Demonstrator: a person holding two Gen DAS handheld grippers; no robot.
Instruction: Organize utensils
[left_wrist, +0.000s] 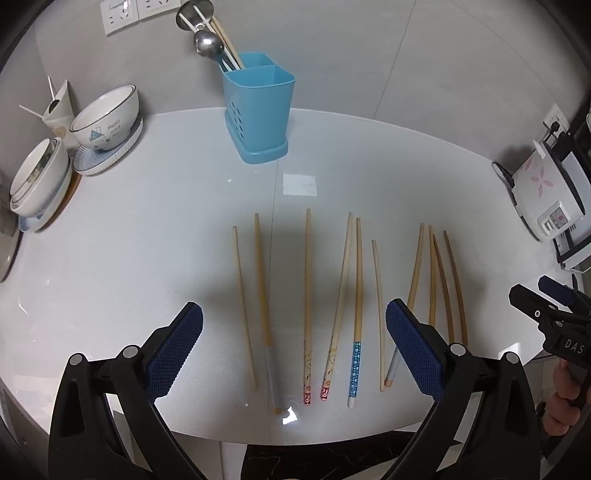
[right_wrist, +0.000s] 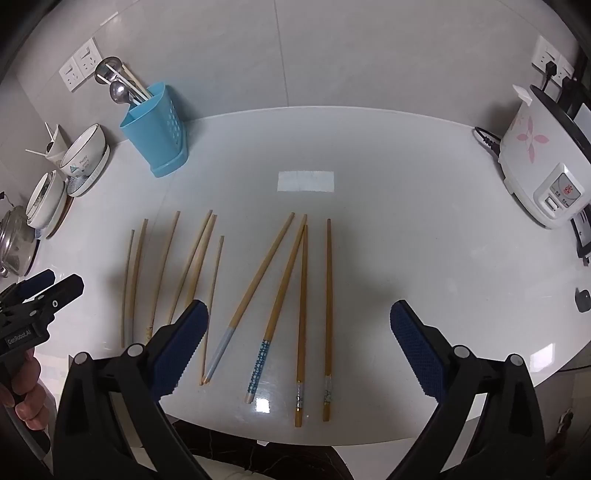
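- A solid light blue is being shown by the utensil holder, with rows of small holes patterning its side.
- A blue band dotted with white is being displayed on one chopstick.
- Pale yellow swirls and red end marks are being carried by two chopsticks.
- Pink flower petals are being shown on the white rice cooker.
- Dark blue cross-hatched pads are being shown on black gripper arms.
- Blue rings are being displayed on the white plate.

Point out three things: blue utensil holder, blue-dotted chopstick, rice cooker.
blue utensil holder (left_wrist: 258, 107): left wrist view, front wall below the rim.
blue-dotted chopstick (right_wrist: 260, 360): right wrist view, on its blue patterned handle end.
rice cooker (right_wrist: 535, 162): right wrist view, white side wall beside the flower print.
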